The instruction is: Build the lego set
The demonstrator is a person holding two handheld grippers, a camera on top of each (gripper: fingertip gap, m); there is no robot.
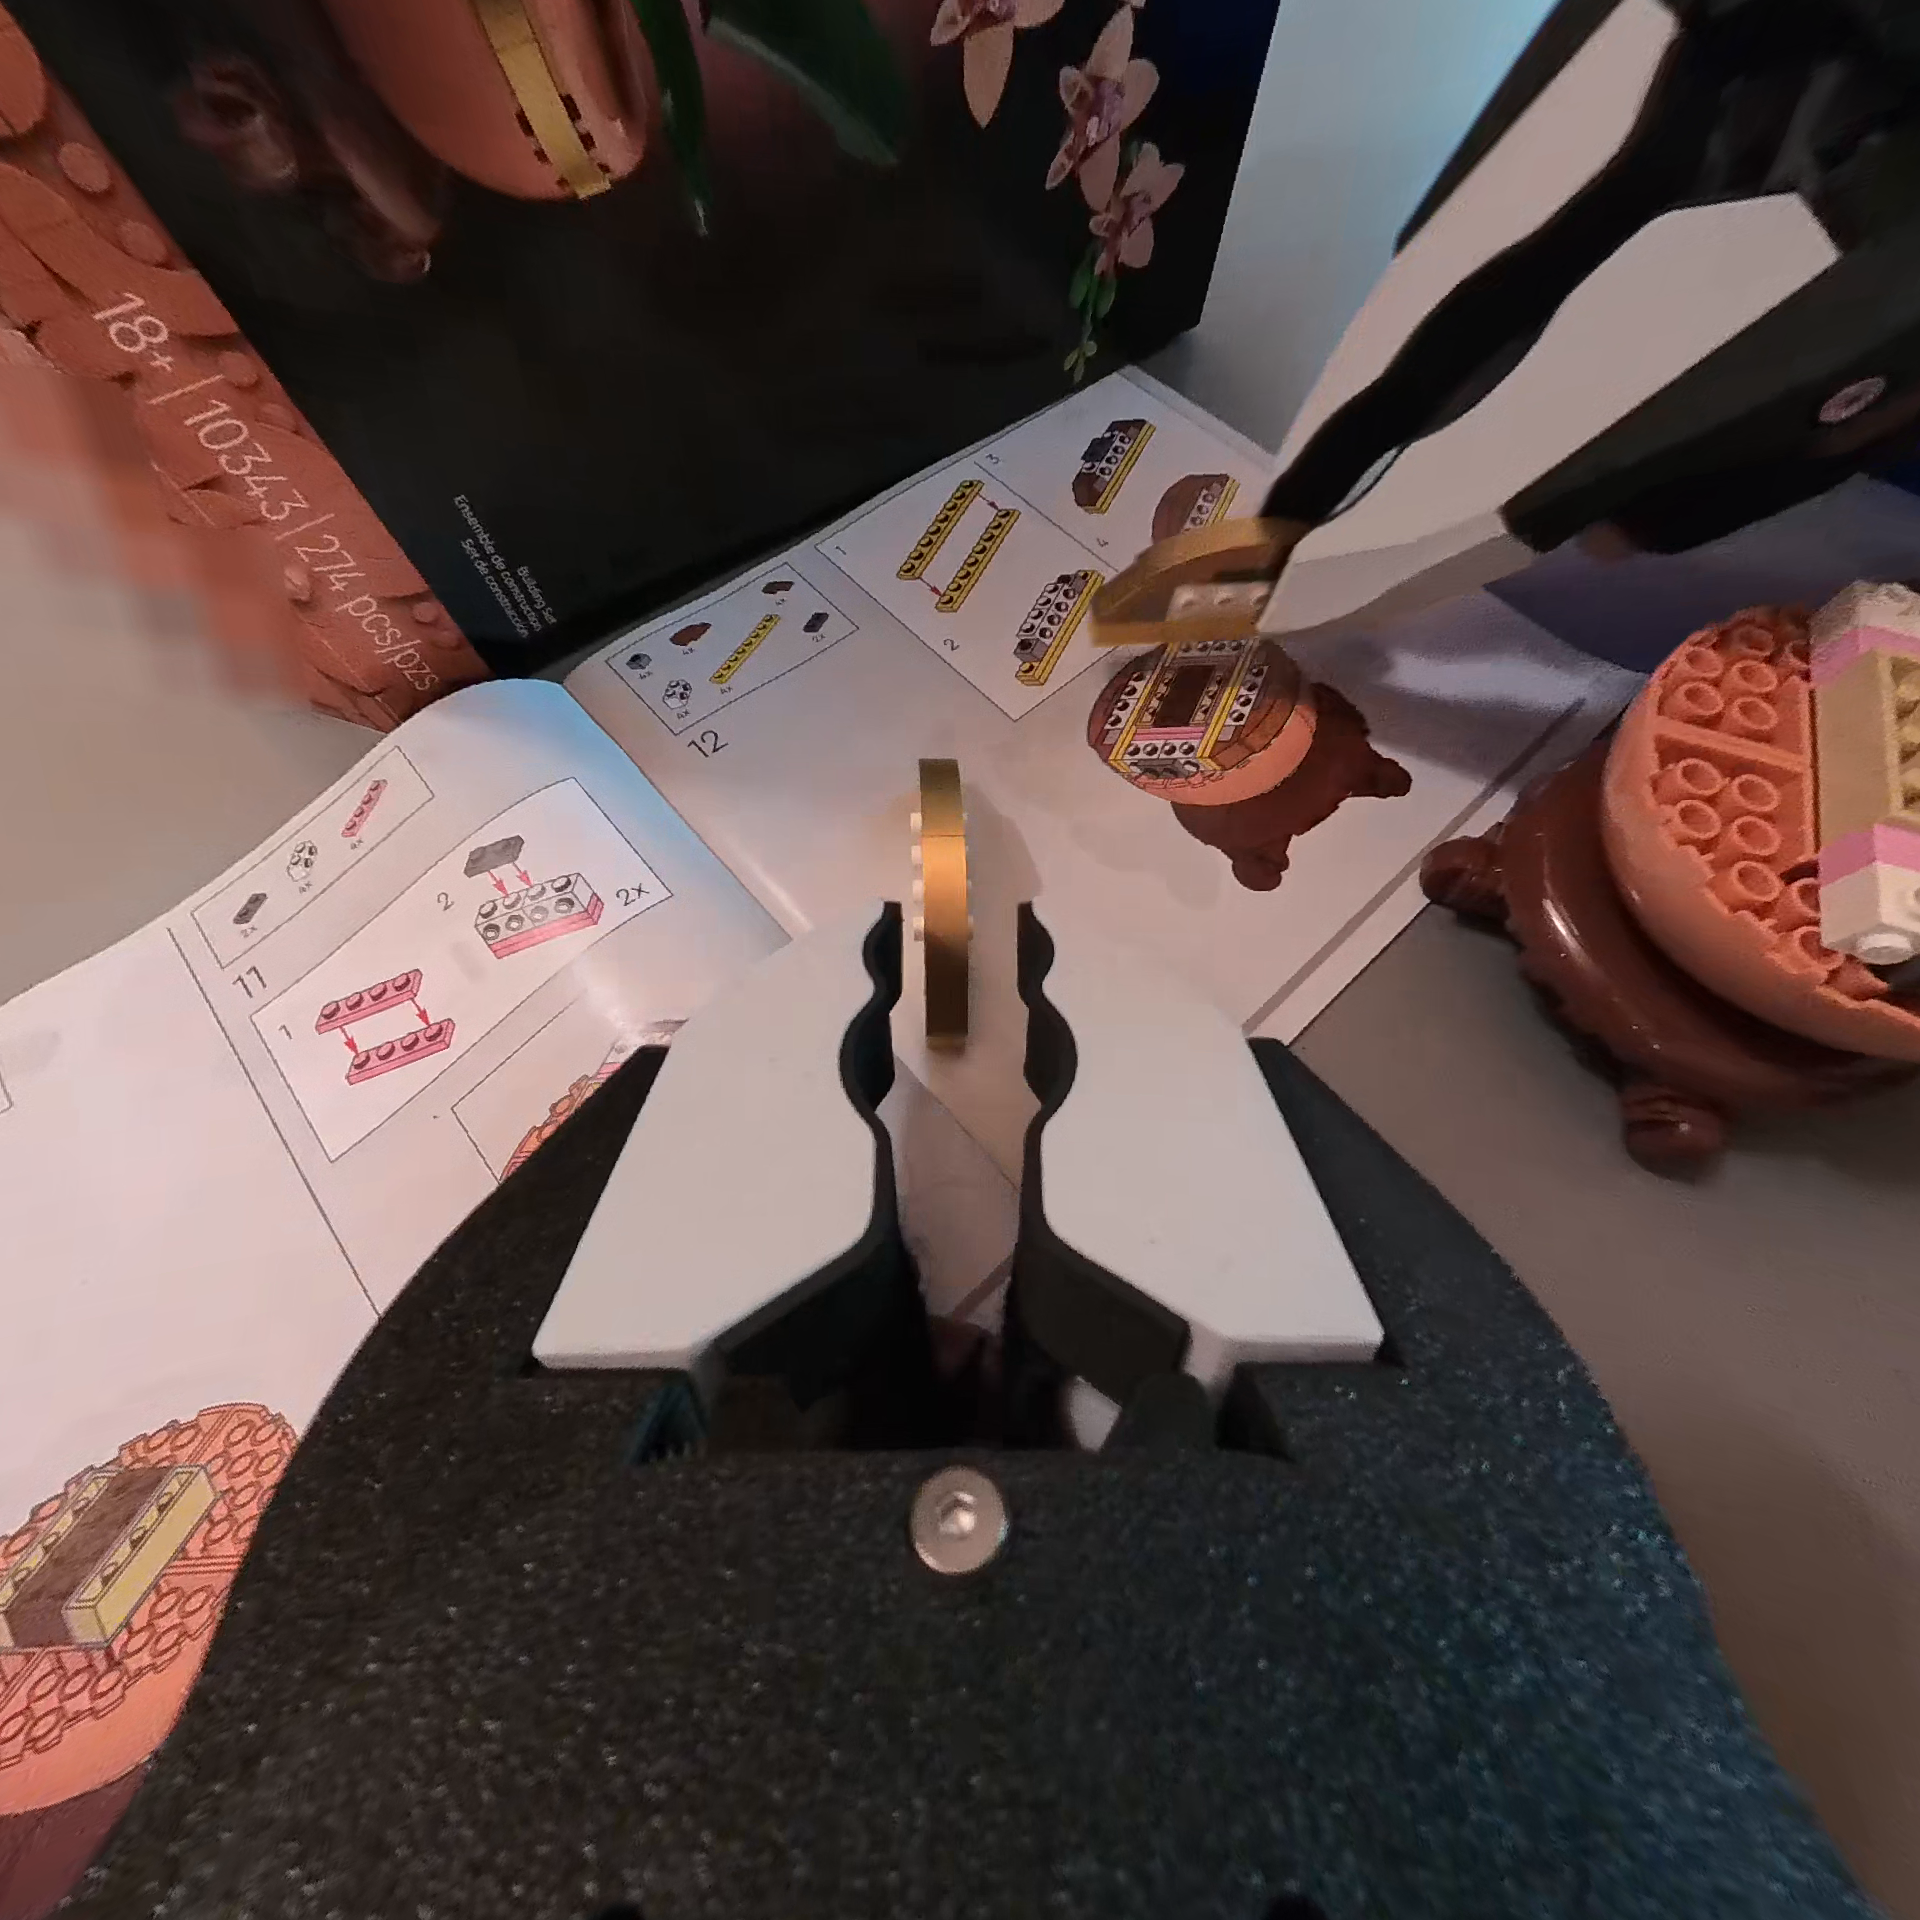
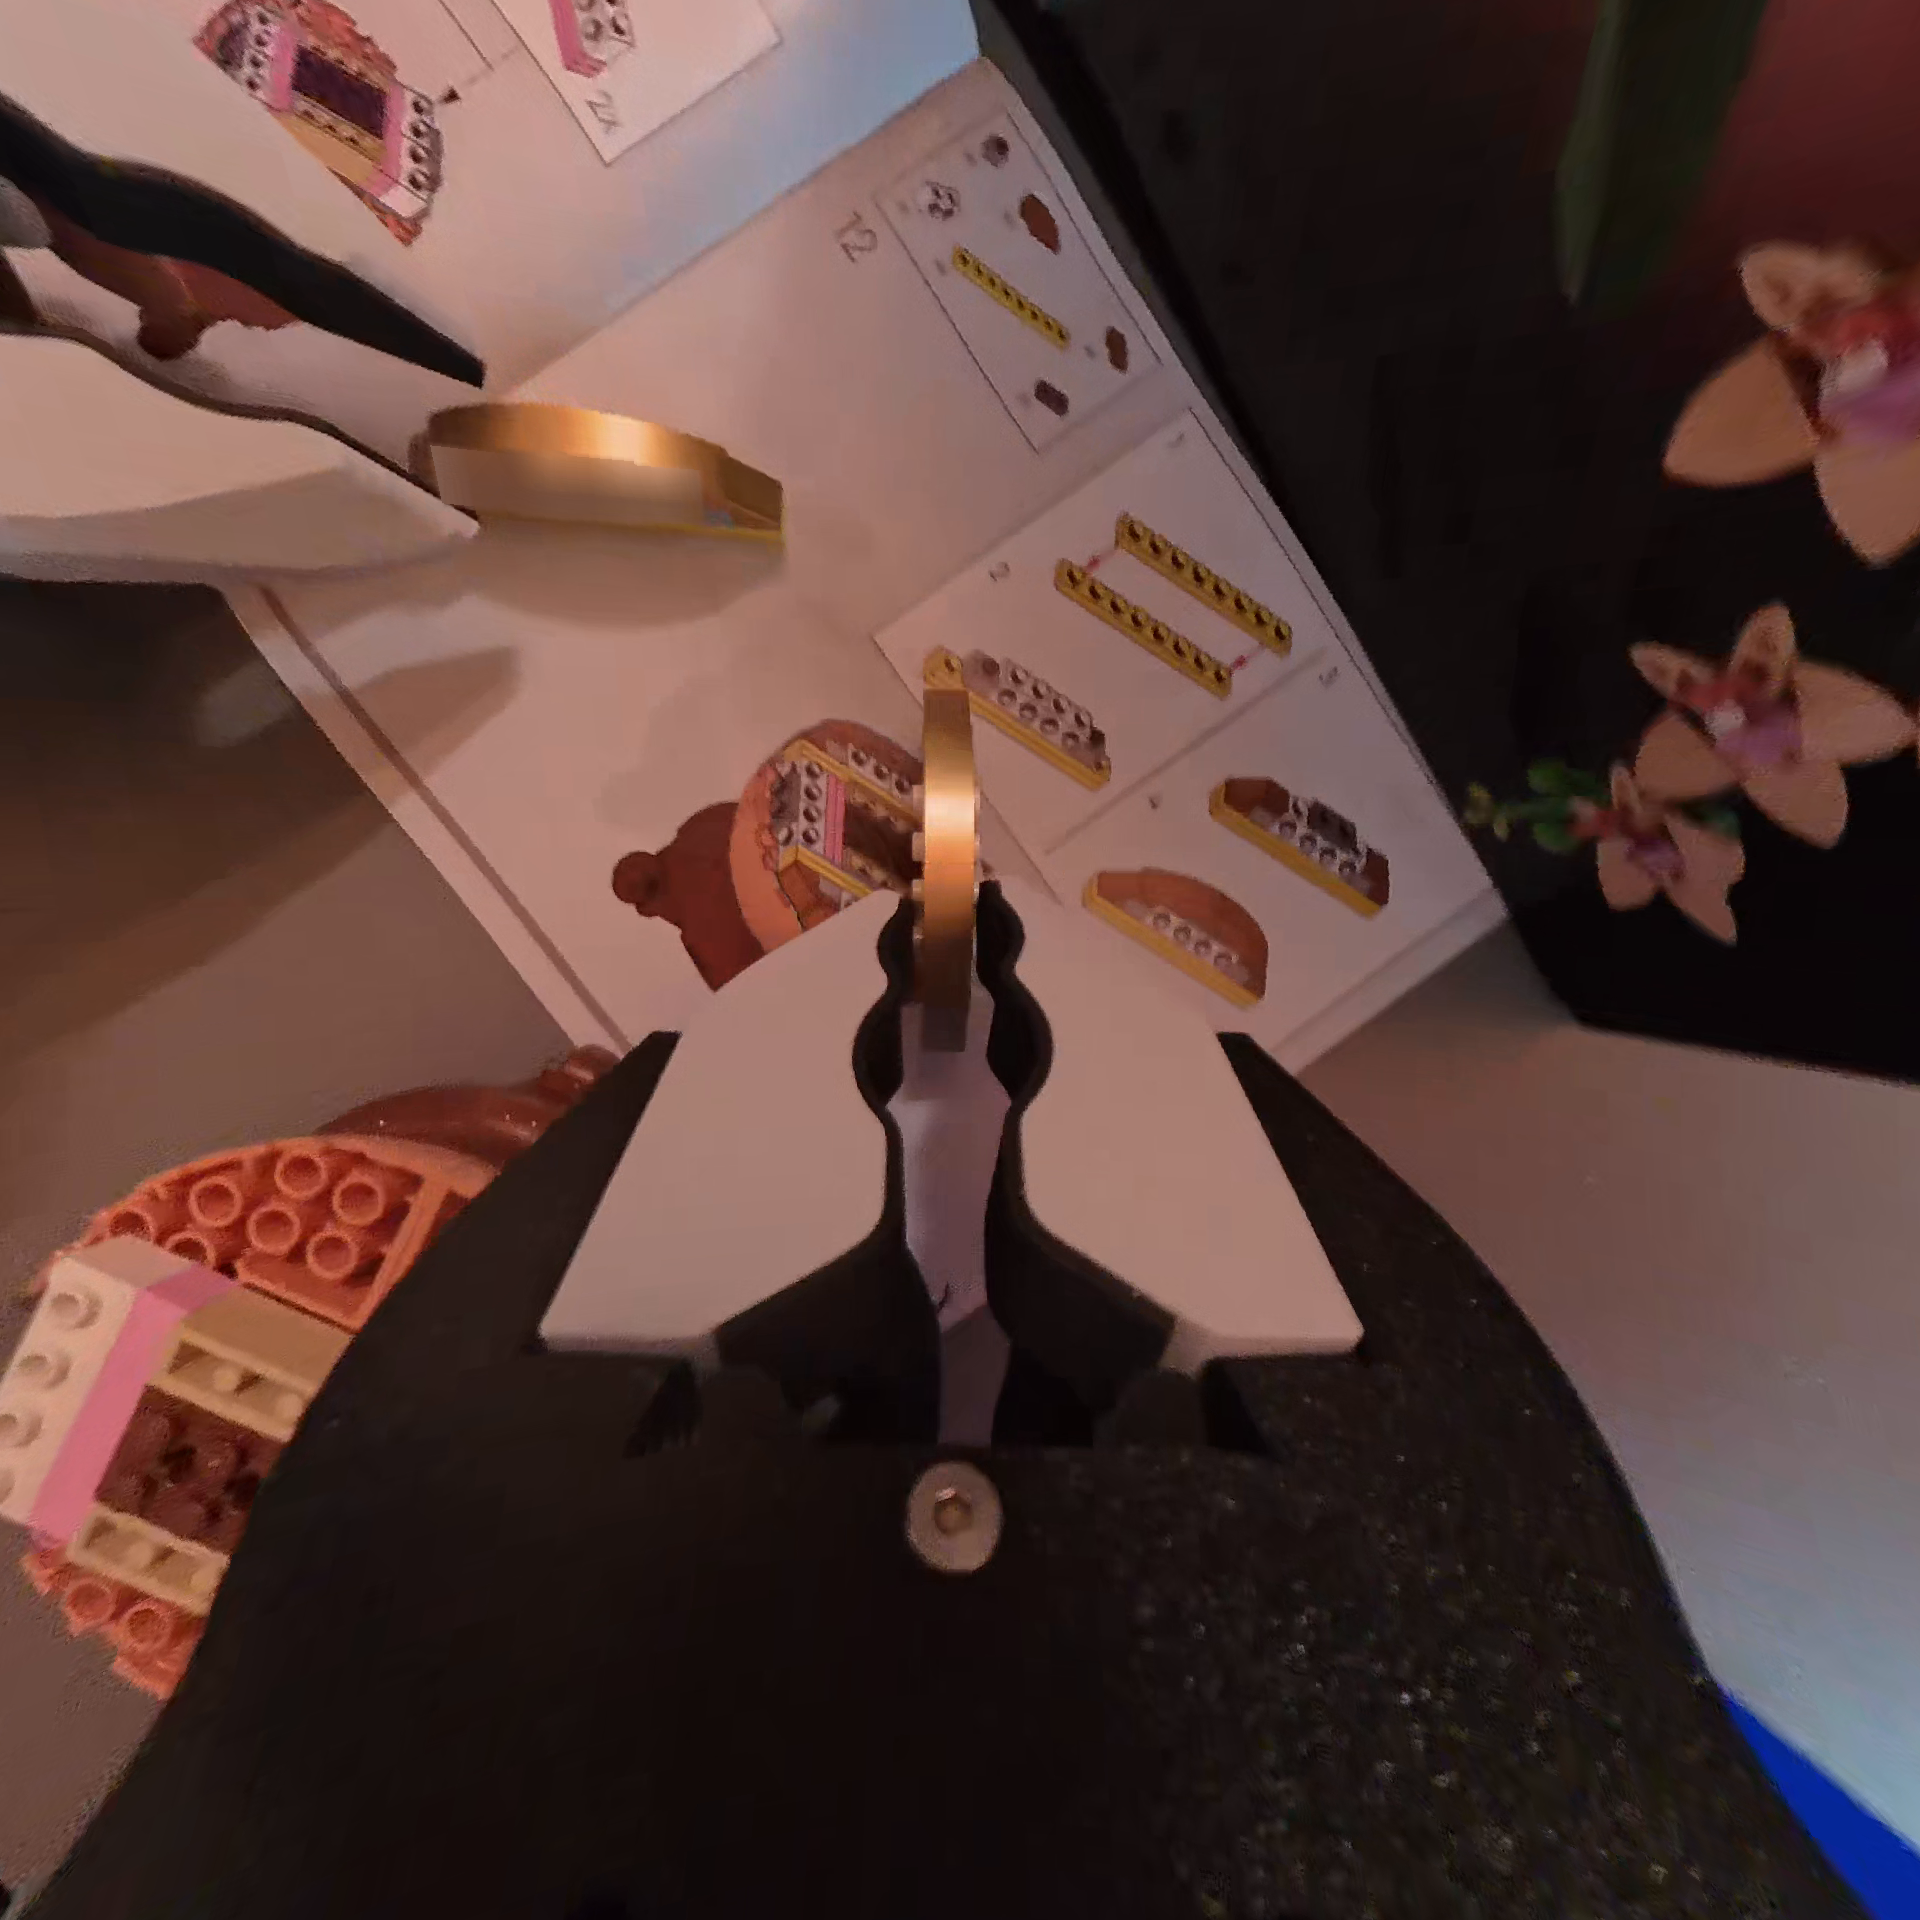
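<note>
My left gripper (image 1: 956, 920) is shut on a gold curved lego piece (image 1: 943, 831), held edge-on above the open instruction booklet (image 1: 831, 727). My right gripper (image 1: 1273, 571) comes in from the upper right, shut on a second gold curved piece (image 1: 1174, 566) with white studs. In the right wrist view the right gripper (image 2: 948, 914) pinches its gold piece (image 2: 948, 790) edge-on, and the left gripper (image 2: 457, 447) holds the other gold piece (image 2: 623, 457) at the upper left. The two pieces are apart. The partly built pot (image 1: 1714, 852) stands to the right on the table.
The pot (image 2: 208, 1351) has a brown base, a salmon studded top and tan, pink and white bricks. The dark lego box (image 1: 623, 364) stands upright behind the booklet, and also shows in the right wrist view (image 2: 1455, 416). Grey table surface (image 1: 1662, 1351) lies by the pot. Left tips to right tips: about 10 cm. The partly built pot (image 1: 1714, 852) is about equally far from each gripper, around 10 cm. Look for it in the right wrist view (image 2: 260, 1173) too.
</note>
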